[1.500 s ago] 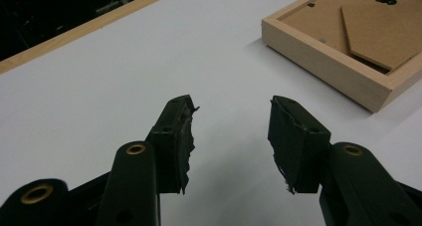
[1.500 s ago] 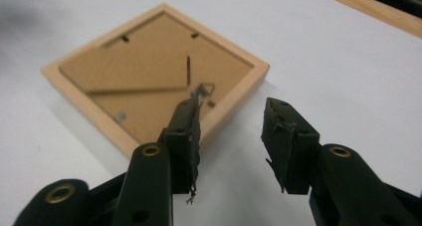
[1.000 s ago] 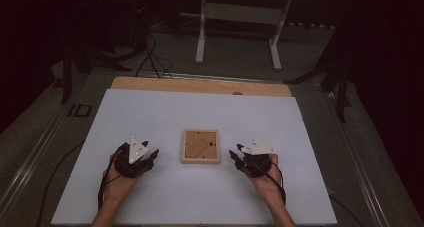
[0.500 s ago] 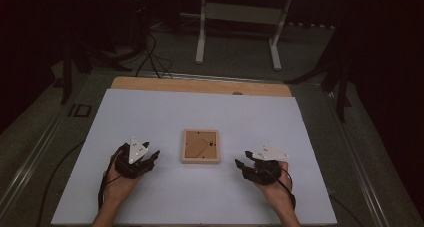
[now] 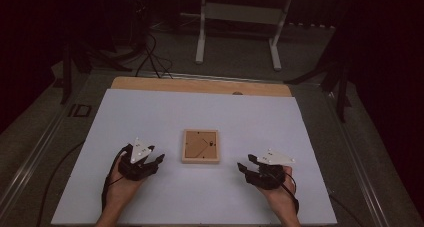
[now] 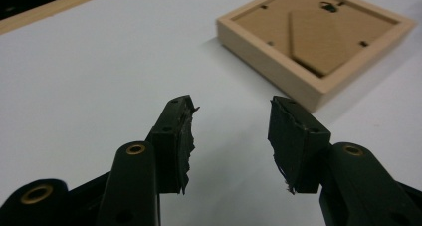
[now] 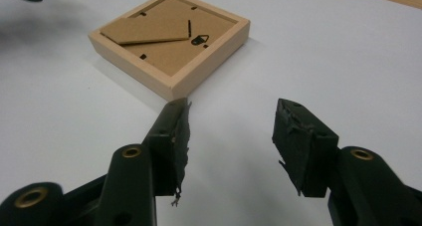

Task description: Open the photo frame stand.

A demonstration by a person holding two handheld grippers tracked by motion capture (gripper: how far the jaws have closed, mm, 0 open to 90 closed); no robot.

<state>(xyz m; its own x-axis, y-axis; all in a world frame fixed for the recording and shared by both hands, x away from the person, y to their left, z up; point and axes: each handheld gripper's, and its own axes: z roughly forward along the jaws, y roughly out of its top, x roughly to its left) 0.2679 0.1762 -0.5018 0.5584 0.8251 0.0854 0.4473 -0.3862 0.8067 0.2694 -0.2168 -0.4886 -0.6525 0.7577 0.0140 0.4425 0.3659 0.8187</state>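
Observation:
A small wooden picture frame (image 5: 200, 146) lies face down in the middle of the white table top, its brown backing board and hanger facing up. To its left my left gripper (image 5: 156, 160) rests low over the table, open and empty, aimed toward the frame (image 6: 318, 37), which lies ahead and right of the left gripper (image 6: 231, 104). On the frame's right, my right gripper (image 5: 245, 167) is open; its jaws have just been opening, with nothing between them. The frame's near corner (image 7: 169, 42) lies just beyond the right gripper (image 7: 233, 105), apart from it.
The white sheet (image 5: 200, 112) covers the table, with a bare wooden strip (image 5: 200, 85) along the far edge. Beyond the table stand a grey metal stand (image 5: 237, 17) and cables (image 5: 150, 52) on the dark floor.
My right hand has drawn back toward the near edge and slightly right, away from the frame, with its jaws wider. The left hand and the frame have stayed put.

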